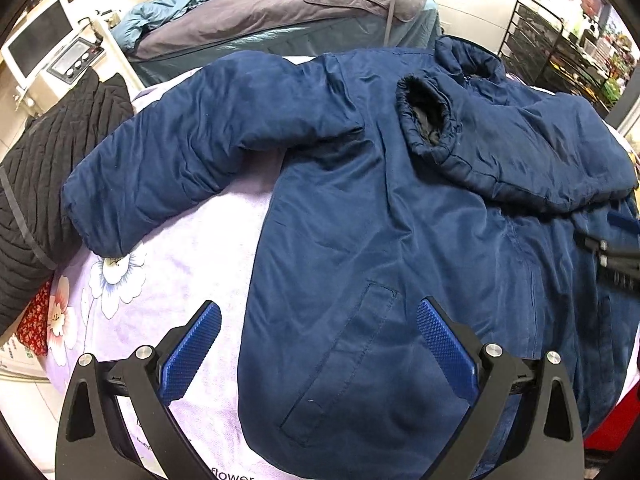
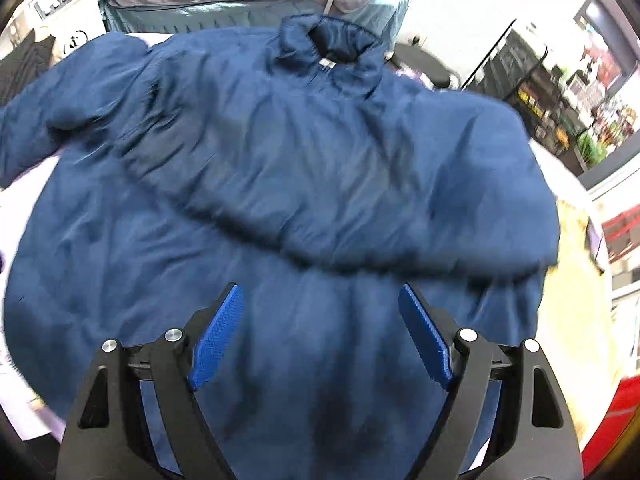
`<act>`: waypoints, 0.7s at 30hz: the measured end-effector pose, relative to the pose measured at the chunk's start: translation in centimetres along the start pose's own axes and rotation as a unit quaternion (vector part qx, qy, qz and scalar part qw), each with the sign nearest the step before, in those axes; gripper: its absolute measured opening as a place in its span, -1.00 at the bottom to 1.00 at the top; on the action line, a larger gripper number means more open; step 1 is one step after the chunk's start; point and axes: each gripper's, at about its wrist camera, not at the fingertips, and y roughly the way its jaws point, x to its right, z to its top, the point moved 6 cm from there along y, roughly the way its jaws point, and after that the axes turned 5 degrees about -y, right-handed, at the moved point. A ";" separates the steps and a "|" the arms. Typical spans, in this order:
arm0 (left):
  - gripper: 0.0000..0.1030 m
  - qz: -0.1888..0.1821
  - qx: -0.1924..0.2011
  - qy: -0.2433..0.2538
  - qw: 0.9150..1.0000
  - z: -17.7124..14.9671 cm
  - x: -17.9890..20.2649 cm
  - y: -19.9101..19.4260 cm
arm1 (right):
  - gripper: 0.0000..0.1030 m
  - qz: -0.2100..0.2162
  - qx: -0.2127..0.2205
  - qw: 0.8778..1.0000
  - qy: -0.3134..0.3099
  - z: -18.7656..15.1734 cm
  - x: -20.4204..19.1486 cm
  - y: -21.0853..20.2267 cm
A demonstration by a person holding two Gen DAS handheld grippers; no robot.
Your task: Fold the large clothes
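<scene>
A navy padded jacket [image 1: 360, 208] lies front up on a lilac flowered sheet [image 1: 192, 264]. One sleeve [image 1: 180, 152] stretches out to the left. The other sleeve [image 1: 520, 152] is folded across the chest, its dark cuff [image 1: 426, 120] near the collar [image 2: 332, 40]. My left gripper [image 1: 319, 308] stands open over the jacket's lower left edge, by the slanted pocket [image 1: 344, 360], with nothing between its blue pads. My right gripper [image 2: 321, 290] is open too, over the jacket's lower body just below the folded sleeve [image 2: 360, 200]. The right wrist view is blurred.
A black quilted garment [image 1: 48, 184] lies at the sheet's left edge. Grey and teal clothes [image 1: 260, 20] are piled at the back. A white appliance with a screen [image 1: 40, 40] stands far left, a black wire rack [image 1: 552, 40] far right, something red [image 2: 612, 420] at the lower right.
</scene>
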 end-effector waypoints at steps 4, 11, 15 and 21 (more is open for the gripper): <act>0.87 -0.007 -0.002 0.014 1.000 -0.6 0.5 0.1 | 0.55 0.030 -0.022 0.999 0.009 -3.1 -3.0 -0.5; 0.87 -0.010 -0.003 0.024 1.000 -1.3 0.2 0.3 | 0.55 0.075 -0.045 0.996 0.012 -5.6 -7.4 -1.0; 0.87 -0.009 -0.001 0.010 1.000 -1.4 -1.1 0.5 | 0.55 0.083 -0.048 0.995 0.001 -5.9 -9.0 -1.2; 0.87 0.005 -0.002 -0.024 1.000 -1.2 -4.9 1.2 | 0.55 0.089 -0.051 0.995 0.008 -6.0 -9.7 -1.5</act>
